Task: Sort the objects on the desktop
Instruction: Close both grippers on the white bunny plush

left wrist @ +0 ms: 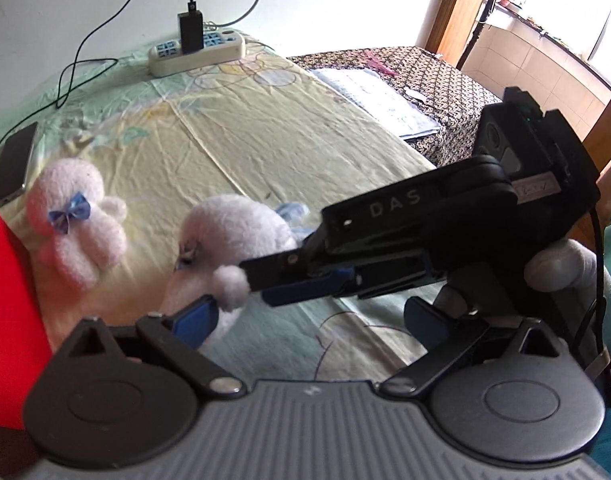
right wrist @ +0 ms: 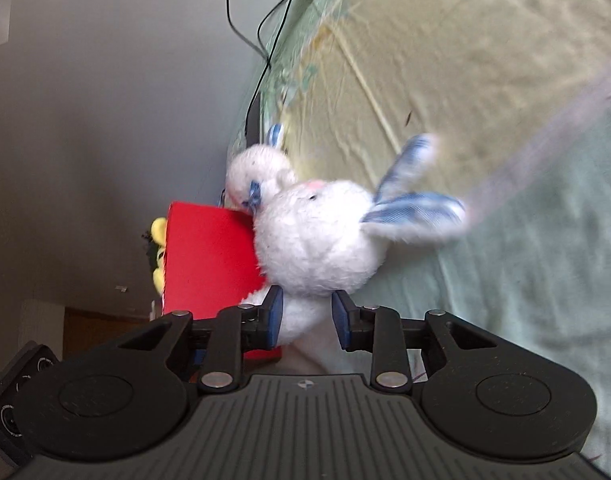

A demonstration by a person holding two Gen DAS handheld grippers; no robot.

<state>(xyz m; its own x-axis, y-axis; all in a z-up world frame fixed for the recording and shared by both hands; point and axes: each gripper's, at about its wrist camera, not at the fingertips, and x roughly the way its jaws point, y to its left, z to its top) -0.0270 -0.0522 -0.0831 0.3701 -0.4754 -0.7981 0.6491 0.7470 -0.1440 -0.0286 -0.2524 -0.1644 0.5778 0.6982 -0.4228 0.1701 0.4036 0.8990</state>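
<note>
While clamped by the neck between the blue pads of the right gripper, the white plush rabbit with blue-striped ears hangs just above the yellow-green printed tablecloth, head forward, ears trailing to the right. Pressed against a red rectangular box on its left side; a yellow item behind the box, too small to identify. Left gripper: jaws spread wide, holding nothing, left pad touching the rabbit's underside in the left wrist view. Second, smaller white plush figure with a blue bow lying on the cloth just beside the box and near the held rabbit. Farther back: white power strip with black charger plugged in, dark phone at the left edge, cable attached.
</note>
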